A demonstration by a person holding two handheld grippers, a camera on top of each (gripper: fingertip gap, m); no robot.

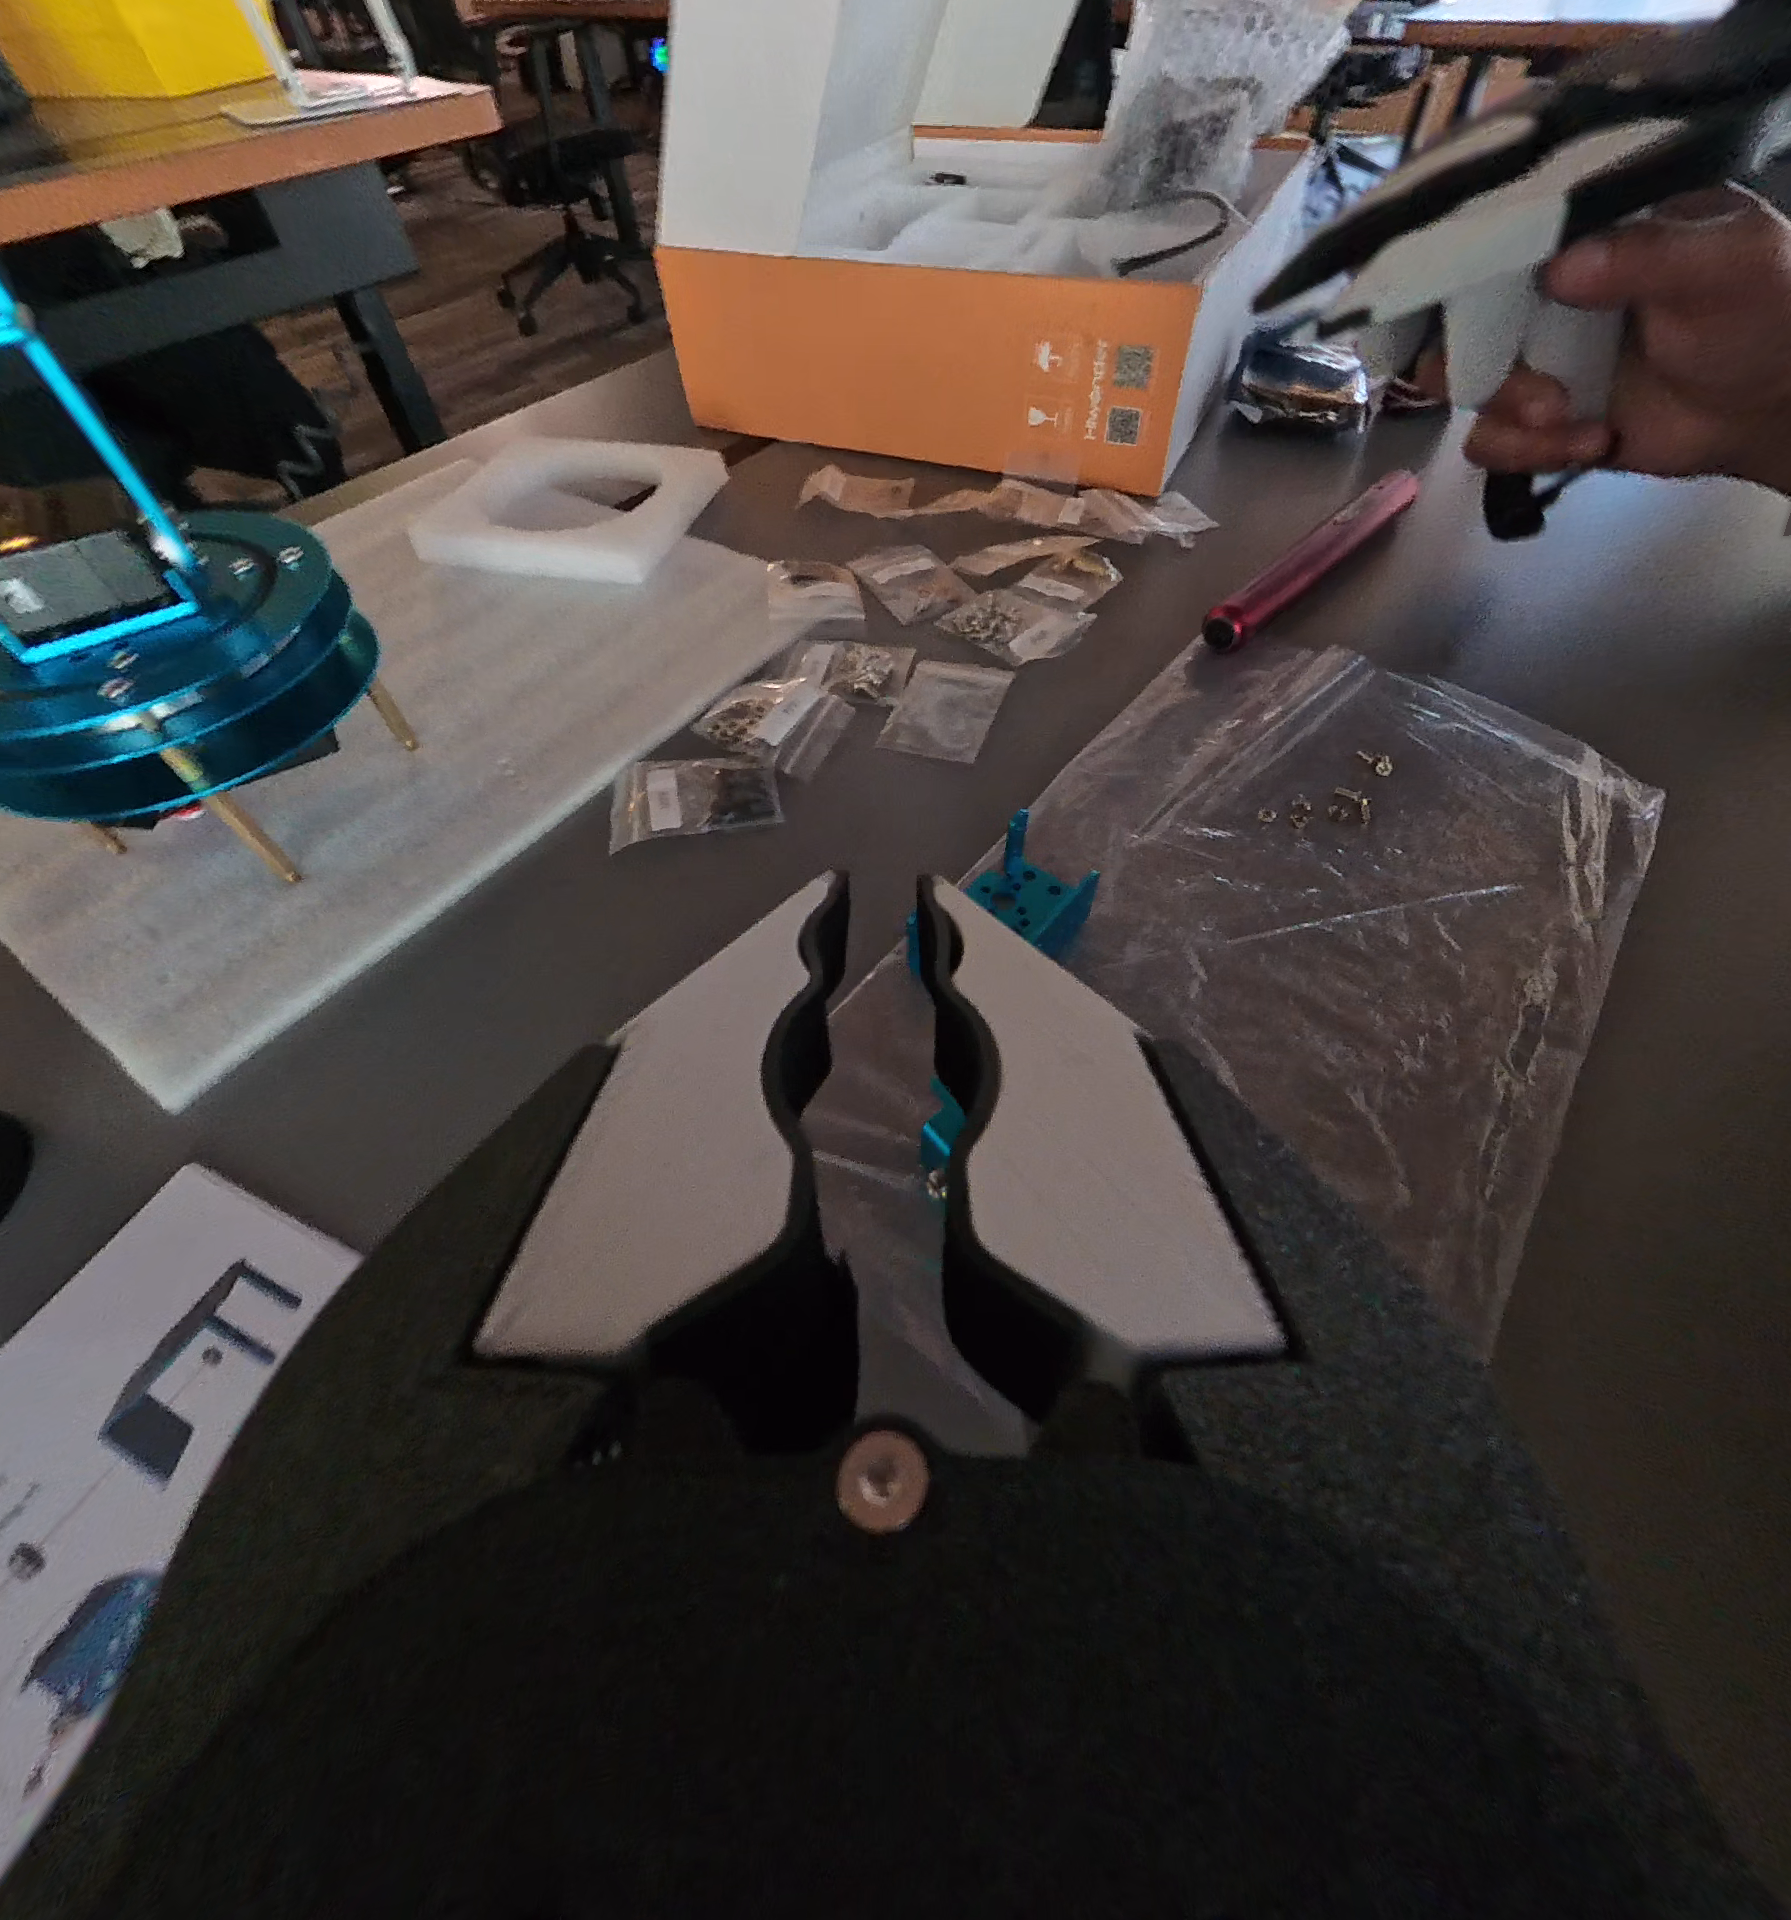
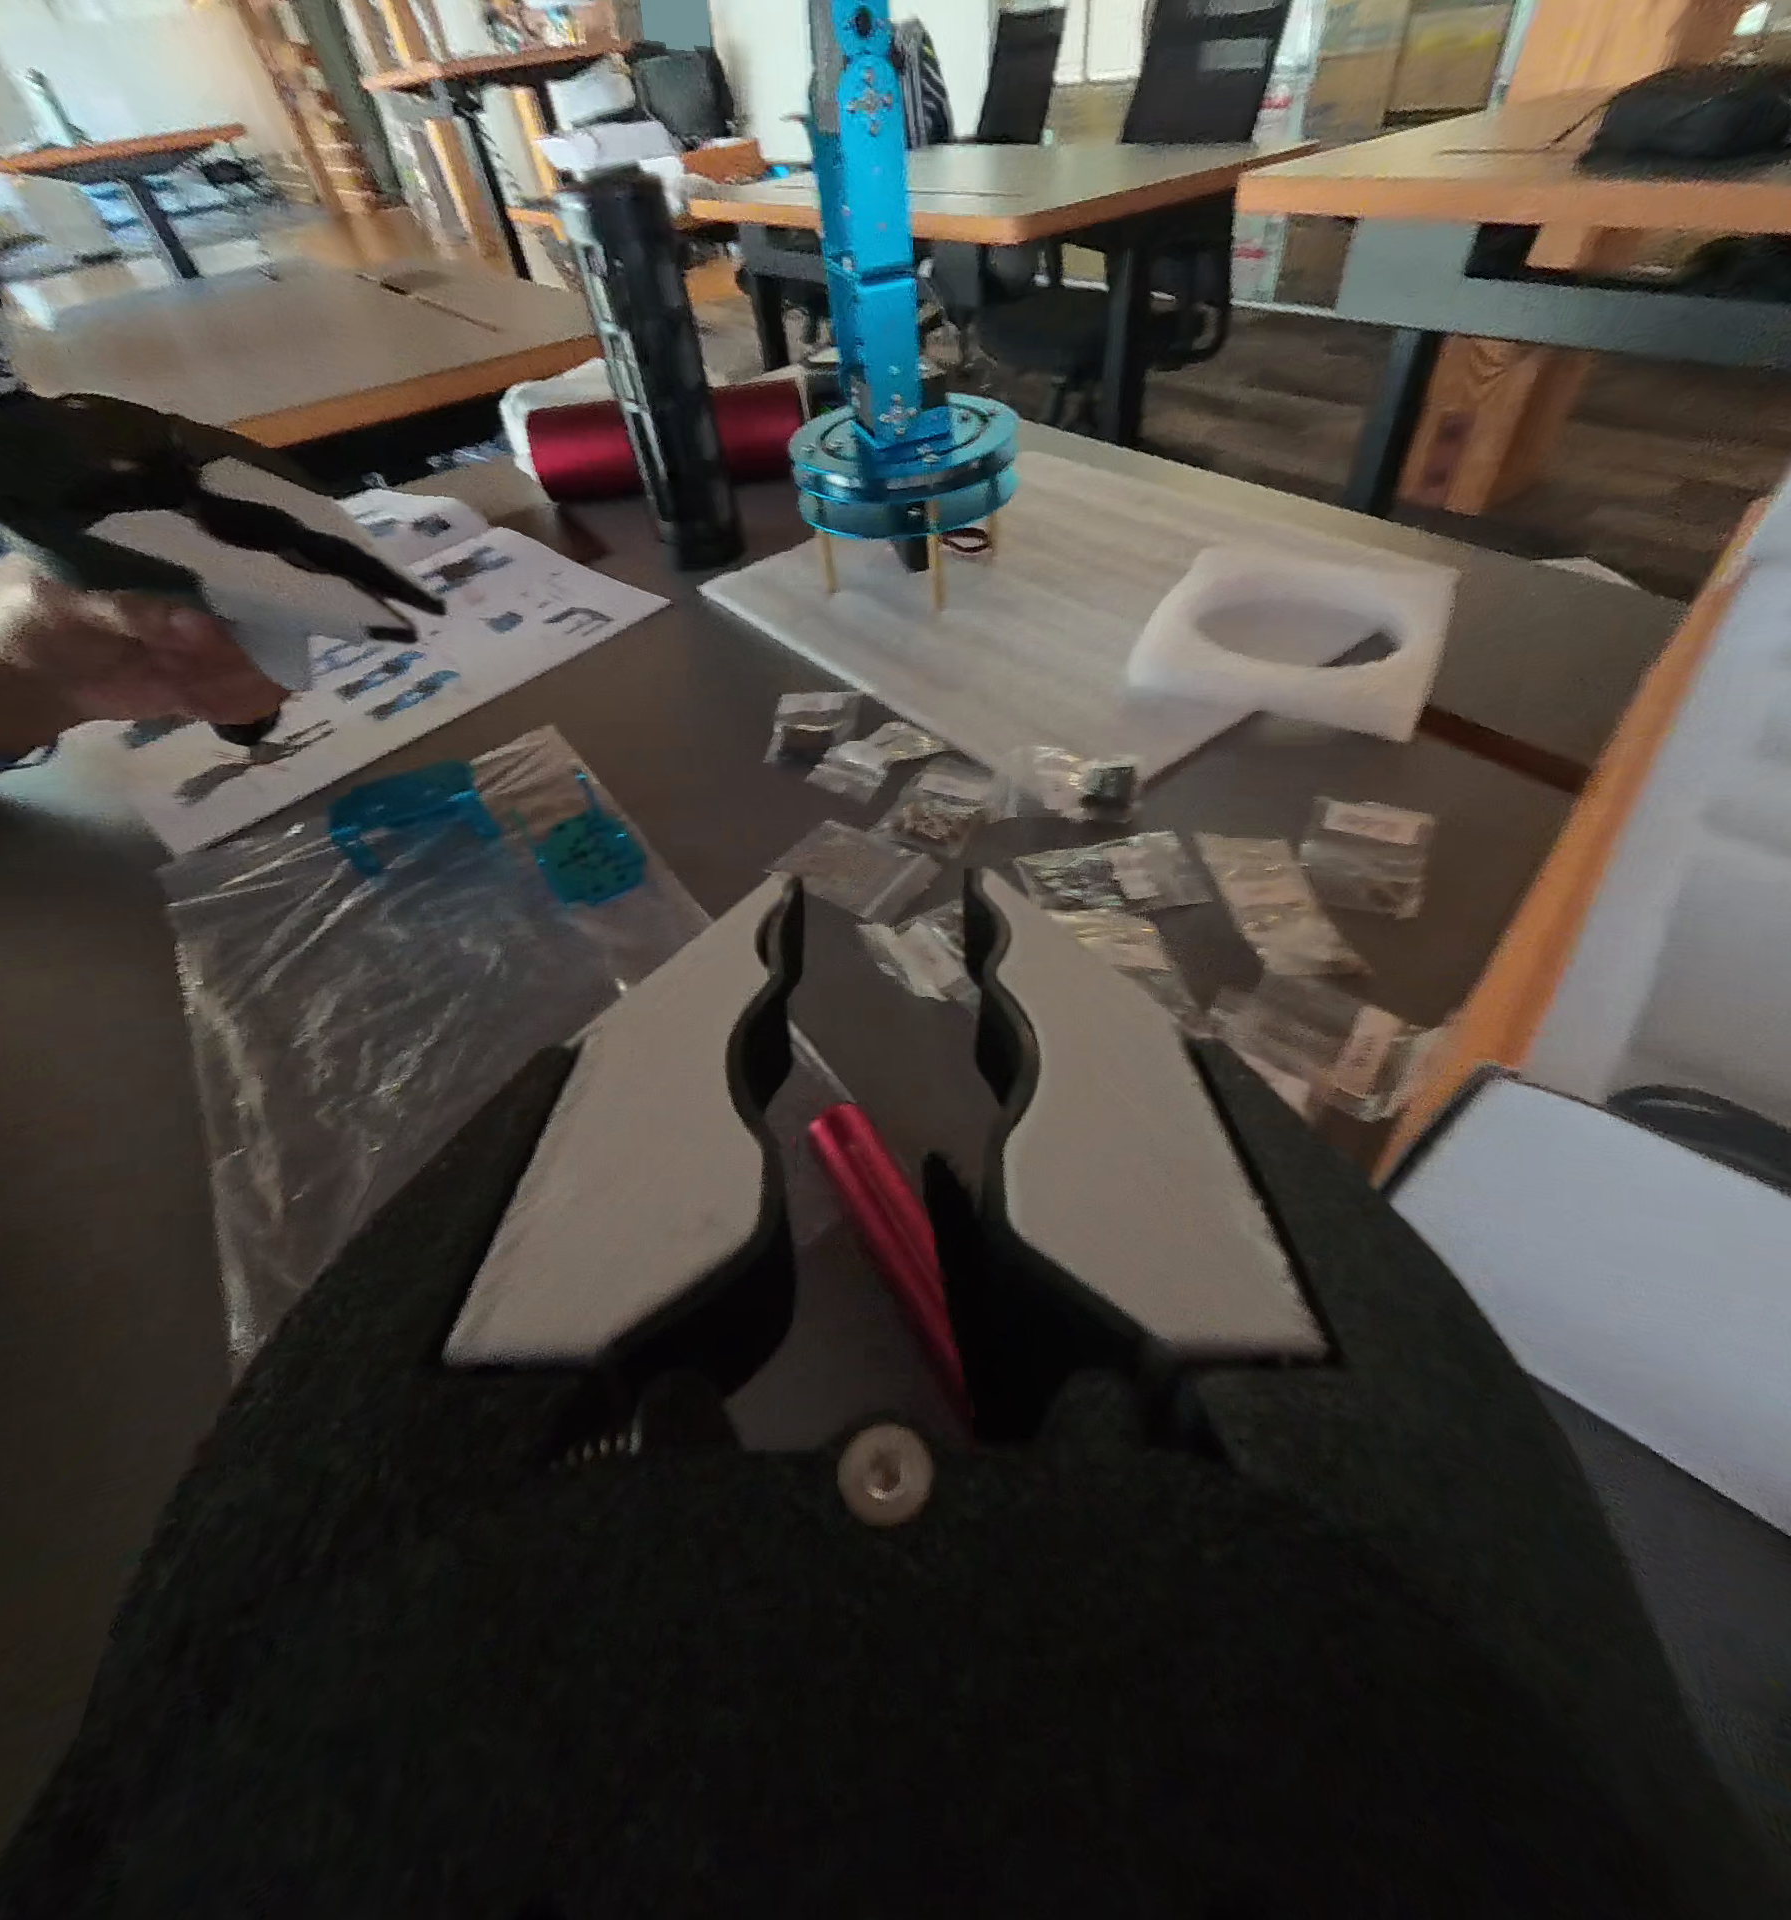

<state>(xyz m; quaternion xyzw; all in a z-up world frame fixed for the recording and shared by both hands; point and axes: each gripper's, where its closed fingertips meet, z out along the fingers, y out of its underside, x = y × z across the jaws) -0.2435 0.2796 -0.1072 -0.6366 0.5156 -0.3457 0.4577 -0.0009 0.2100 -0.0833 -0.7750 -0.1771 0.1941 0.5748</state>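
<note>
My left gripper (image 1: 880,888) hovers low over the near end of a clear plastic bag (image 1: 1338,935). Its jaws stand a narrow gap apart and hold nothing. Two blue metal brackets (image 1: 1026,904) lie on the bag just under and beyond its tips; they also show in the right wrist view (image 2: 590,852). Several small screws (image 1: 1338,800) lie farther along the bag. My right gripper (image 2: 883,894) is open and empty, held above the table. A red pen-shaped tool (image 2: 880,1226) lies on the table below it and shows between its fingers; it also shows in the left wrist view (image 1: 1306,561).
A blue robot-arm base (image 1: 143,665) stands on brass legs on a white foam sheet (image 1: 455,727), with a white foam ring (image 1: 569,509) behind. Several small hardware bags (image 1: 870,644) lie mid-table. An open orange and white box (image 1: 922,353) stands at the back. A printed sheet (image 1: 60,1455) lies near left. The grippers' ends are close to 25 centimeters from one another.
</note>
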